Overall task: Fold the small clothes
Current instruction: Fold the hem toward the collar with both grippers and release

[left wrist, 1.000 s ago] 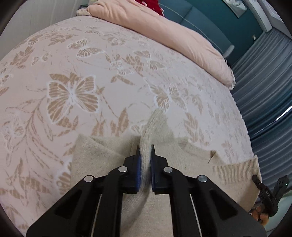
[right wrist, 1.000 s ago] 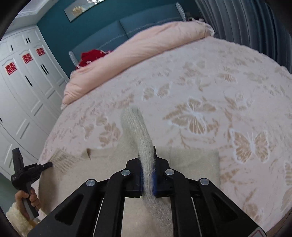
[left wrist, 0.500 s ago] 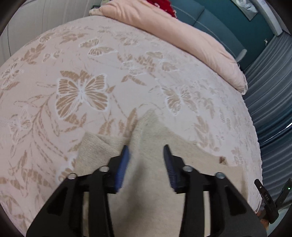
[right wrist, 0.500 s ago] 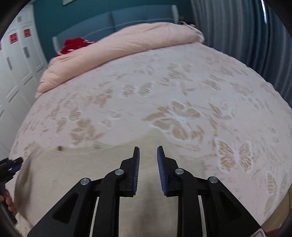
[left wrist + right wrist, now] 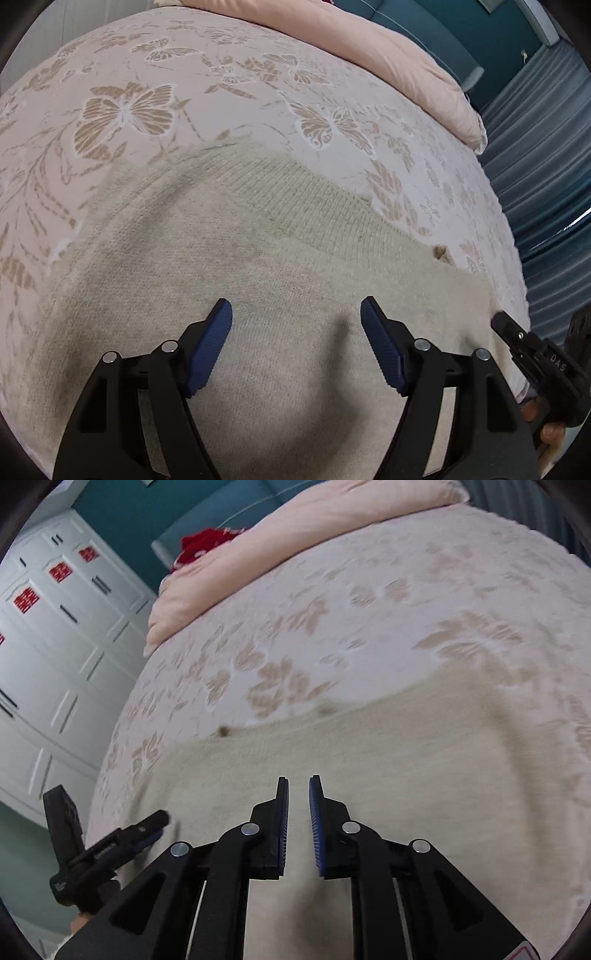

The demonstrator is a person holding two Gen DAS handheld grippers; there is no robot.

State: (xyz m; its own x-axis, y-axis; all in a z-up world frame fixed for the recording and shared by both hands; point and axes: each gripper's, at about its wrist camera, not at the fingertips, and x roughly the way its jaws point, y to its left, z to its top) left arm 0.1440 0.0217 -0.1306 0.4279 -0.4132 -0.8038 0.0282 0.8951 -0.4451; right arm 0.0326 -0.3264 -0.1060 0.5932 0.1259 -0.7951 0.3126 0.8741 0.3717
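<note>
The left gripper [image 5: 296,315] has just been opening, its jaws spread wide with nothing between them. The right gripper [image 5: 298,788] stands slightly parted, gripping nothing. Beneath both, the beige knit sweater [image 5: 258,266] lies flat across each frame's lower half, on the butterfly-patterned bedspread [image 5: 184,92] filling the upper half.

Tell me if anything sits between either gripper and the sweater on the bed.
Nothing visible does. The left gripper, its jaws just opened wide, and the right gripper, jaws a little apart, both hang directly over the beige sweater, which lies flat on the bedspread with nothing on it.
</note>
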